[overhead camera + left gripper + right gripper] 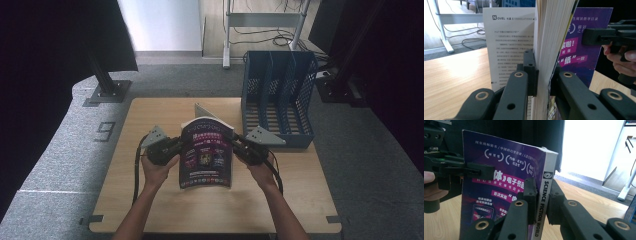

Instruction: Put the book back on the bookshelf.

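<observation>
Above the middle of the light wooden table (165,210), a thick purple-covered paperback magazine (206,152) stands upright in the air, held between two black hand-held grippers. The left gripper (175,146) pinches its fore-edge pages, jaws narrow, and the right gripper (236,142) clamps its white spine likewise. At the table's far right, well apart, the blue perforated plastic file rack (278,95) has three slots with nothing visible inside.
</observation>
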